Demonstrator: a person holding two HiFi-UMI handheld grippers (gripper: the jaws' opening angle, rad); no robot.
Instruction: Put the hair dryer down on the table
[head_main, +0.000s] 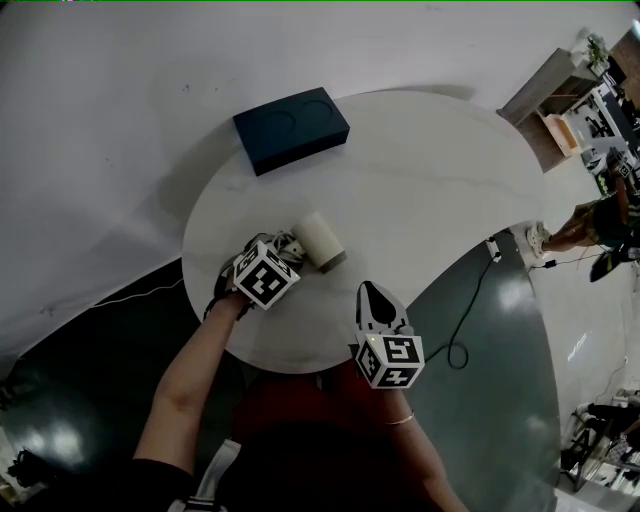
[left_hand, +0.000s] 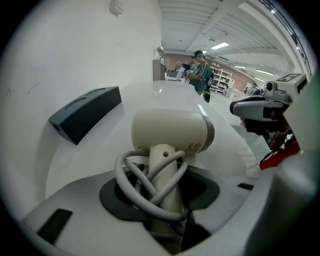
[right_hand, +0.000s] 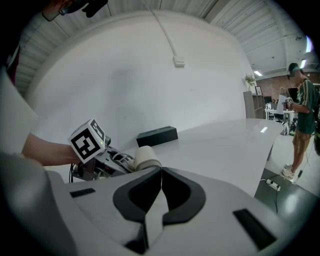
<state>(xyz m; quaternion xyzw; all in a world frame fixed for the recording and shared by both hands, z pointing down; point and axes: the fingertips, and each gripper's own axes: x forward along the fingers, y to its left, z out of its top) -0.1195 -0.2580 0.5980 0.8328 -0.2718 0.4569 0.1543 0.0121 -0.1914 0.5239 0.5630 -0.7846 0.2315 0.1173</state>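
L gripper (left_hand: 163, 202) is clamped on the handle of the cream plastic hair dryer (left_hand: 170, 131), grey cord (left_hand: 125, 176) looped round it. The barrel's low over the round white table (head_main: 430, 190), can't tell if touching. R gripper (right_hand: 159, 197) has jaws together, empty. Imo: settle barrel flat, then let go slow.

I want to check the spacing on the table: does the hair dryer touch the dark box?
Apart. The head view shows a bare stretch of table between the hair dryer and the dark box.
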